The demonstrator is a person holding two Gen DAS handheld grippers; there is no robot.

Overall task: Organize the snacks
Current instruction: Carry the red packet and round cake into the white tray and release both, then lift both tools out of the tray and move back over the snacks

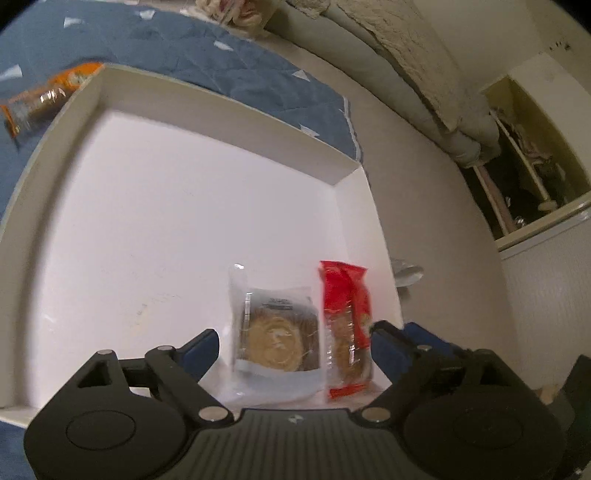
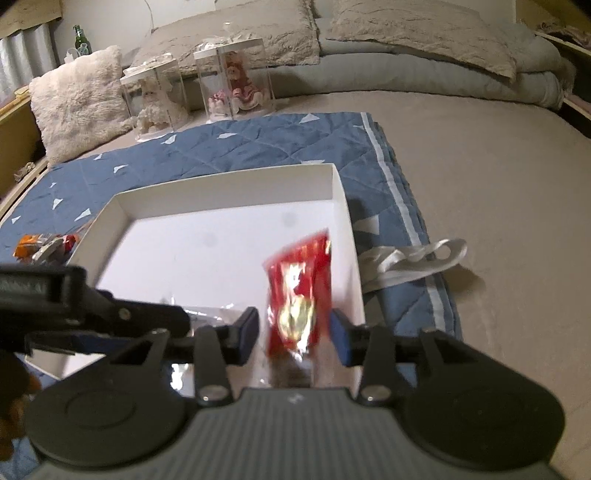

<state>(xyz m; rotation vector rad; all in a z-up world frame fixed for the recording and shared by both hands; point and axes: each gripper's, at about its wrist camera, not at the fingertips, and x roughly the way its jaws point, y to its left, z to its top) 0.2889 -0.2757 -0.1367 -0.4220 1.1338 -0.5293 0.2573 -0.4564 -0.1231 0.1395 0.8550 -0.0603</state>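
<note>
We hold the right gripper (image 2: 293,334) spread around the red snack packet (image 2: 298,295), pads clear, its long axis running away from us inside the white box (image 2: 341,192); the left gripper (image 1: 293,345) gapes alongside.

A wide bed (image 2: 480,177) is filling the room, its beige sheet lying flat under dim, warm light. A blue quilt (image 2: 236,147) with white triangles is spreading across the near left side. Grey bedding (image 2: 406,74) and pale pillows (image 2: 417,33) are piling up at the far end. A fluffy cushion (image 2: 77,99) is leaning at far left, a green bottle (image 2: 78,37) standing behind it. An open cupboard (image 1: 532,158) is showing dark clutter at right.
</note>
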